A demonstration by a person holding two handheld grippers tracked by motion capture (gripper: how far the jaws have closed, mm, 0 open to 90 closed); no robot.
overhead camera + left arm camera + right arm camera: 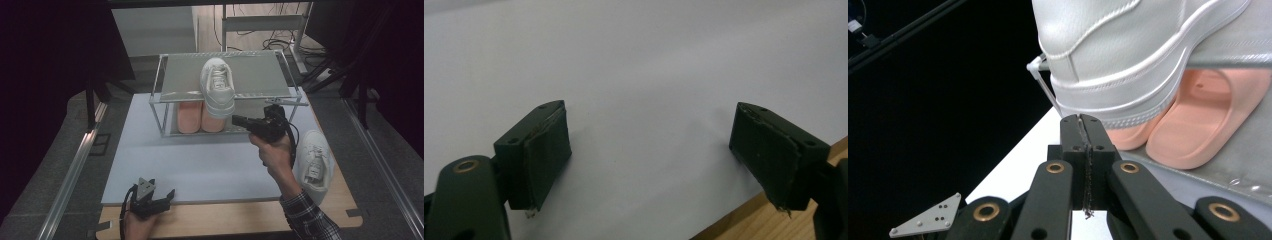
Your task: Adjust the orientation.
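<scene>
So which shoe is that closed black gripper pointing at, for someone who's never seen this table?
Find the metal shoe rack at the table's far side. On its top shelf lies one white sneaker, heel jutting over the front edge, just beyond the right gripper. Unlike it, the pink slippers sit below and the second white sneaker lies on the table.

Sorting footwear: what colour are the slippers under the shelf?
Peach-pink slippers, clearest in the right gripper view.

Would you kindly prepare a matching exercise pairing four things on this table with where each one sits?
1. White sneaker with its heel over the shelf edge
2. Second white sneaker
3. Pair of peach foam slippers
4. Left gripper

A. Lower rack shelf
B. Table's near edge, fingers apart
C. Top rack shelf
D. Tabletop, beside the right forearm

Pairs: 1-C, 2-D, 3-A, 4-B
</scene>
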